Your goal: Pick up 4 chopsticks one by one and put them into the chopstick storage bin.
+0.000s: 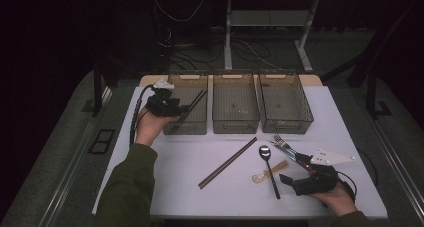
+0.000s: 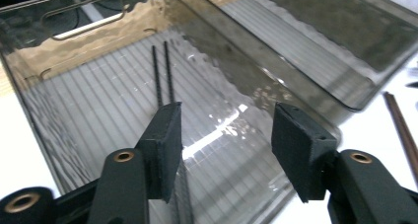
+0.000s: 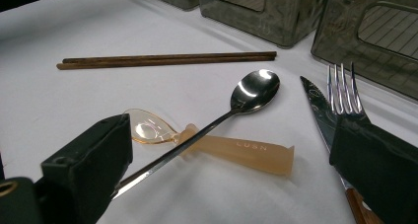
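The left gripper (image 2: pixel 224 150) has its jaws released; black chopsticks (image 2: pixel 164 73) lie in the bin (image 2: pixel 54 135) beneath and ahead. The right gripper (image 3: pixel 231 169) waits with jaws apart around the spoon (image 3: pixel 246 98). Judged next: clearing the bin, then fetching the brown chopsticks (image 1: pixel 227 162).

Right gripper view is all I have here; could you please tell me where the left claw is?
Observer: The left claw is at the near end of the leftmost bin, with its jaws apart and nothing between the pads.
Operator: Thank you. Is anything inside that bin?
Observer: Yes, a pair of black chopsticks lies in it, running under the claw's left pad toward the far wall.
Operator: And the other two bins, please?
Observer: From the high view, I can make out no cutlery in the middle bin or the right bin.
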The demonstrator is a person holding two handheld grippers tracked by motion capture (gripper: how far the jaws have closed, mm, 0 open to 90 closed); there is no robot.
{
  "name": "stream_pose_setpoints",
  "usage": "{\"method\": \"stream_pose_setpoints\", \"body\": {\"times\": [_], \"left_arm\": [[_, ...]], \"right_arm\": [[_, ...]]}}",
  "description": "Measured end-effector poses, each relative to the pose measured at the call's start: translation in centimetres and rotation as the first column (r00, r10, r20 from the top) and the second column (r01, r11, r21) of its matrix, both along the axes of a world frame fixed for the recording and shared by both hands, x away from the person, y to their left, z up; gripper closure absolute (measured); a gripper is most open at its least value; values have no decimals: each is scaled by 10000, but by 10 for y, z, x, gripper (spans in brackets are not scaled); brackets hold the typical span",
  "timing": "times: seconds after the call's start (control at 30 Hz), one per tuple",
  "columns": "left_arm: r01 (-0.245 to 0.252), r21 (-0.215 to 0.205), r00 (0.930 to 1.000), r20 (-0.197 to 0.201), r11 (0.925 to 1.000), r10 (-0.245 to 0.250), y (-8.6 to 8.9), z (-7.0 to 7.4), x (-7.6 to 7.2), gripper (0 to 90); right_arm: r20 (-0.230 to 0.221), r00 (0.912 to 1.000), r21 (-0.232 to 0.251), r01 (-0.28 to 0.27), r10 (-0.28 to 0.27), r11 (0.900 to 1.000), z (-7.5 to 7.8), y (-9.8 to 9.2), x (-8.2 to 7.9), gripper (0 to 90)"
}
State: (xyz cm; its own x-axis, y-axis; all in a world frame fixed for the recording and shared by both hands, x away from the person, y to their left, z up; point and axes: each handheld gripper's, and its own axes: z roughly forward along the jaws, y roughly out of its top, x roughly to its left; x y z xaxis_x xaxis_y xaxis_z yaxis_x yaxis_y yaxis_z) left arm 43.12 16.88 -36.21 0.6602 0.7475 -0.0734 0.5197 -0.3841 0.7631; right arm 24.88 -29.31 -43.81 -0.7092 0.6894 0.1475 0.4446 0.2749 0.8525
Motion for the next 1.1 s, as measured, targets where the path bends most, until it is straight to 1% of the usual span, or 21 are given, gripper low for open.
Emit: {"method": "stream_pose_setpoints", "body": {"times": [0.07,0.1,0.2,0.3,0.37,0.47,0.5,0.67,0.73,0.77,0.83,0.87,0.97,1.03,1.1], "left_arm": [[231,99,9996,170,9997,-233,-1,1,-6,424],[312,43,9993,211,9995,-313,-2,1,-10,415],[620,98,9974,373,9980,-623,-4,0,-21,384],[829,44,9956,443,9966,-830,-6,-2,-31,350],[994,-45,9938,496,9950,-990,-8,-3,-38,331],[1164,-418,9917,606,9923,-1137,-10,-5,-48,294],[1296,-362,9899,622,9909,-1272,-11,-5,-51,277],[1461,-505,9870,756,9880,-1421,-17,-9,-66,202],[1447,-629,9869,816,9875,-1394,-19,-11,-72,176],[1480,-626,9862,840,9870,-1425,-19,-12,-74,154],[1467,-775,9863,879,9861,-1398,-19,-17,-80,137],[1460,-836,9863,892,9858,-1385,-19,-19,-83,134],[1479,-856,9870,766,9853,-1415,-18,-25,-90,130],[1509,-966,9861,850,9838,-1429,-16,-27,-95,130],[1515,-933,9855,919,9840,-1430,-15,-28,-98,128]], "right_arm": [[4,10000,-32,-30,30,10000,0,0,0,29],[-6,10000,-20,-47,47,10000,0,0,0,29],[-58,9999,199,-125,126,9997,0,-1,1,29],[-109,9997,198,-209,211,9996,0,-2,2,29],[-123,9996,240,-246,249,9994,0,-3,4,29],[-169,9995,310,-261,267,9992,1,-3,6,29],[-158,9994,281,-303,307,9991,1,-3,6,29],[-191,9988,250,-456,461,9986,2,0,9,29],[-127,9988,223,-472,475,9986,2,0,10,29],[-144,9988,207,-461,464,9987,1,0,10,29],[-160,9989,163,-435,438,9989,1,0,10,29],[-141,9990,118,-420,422,9990,1,0,10,29],[-116,9994,106,-332,334,9994,1,0,9,29],[-122,9994,50,-317,318,9995,0,0,9,29],[-152,9994,15,-312,312,9995,-1,0,8,29]]}}
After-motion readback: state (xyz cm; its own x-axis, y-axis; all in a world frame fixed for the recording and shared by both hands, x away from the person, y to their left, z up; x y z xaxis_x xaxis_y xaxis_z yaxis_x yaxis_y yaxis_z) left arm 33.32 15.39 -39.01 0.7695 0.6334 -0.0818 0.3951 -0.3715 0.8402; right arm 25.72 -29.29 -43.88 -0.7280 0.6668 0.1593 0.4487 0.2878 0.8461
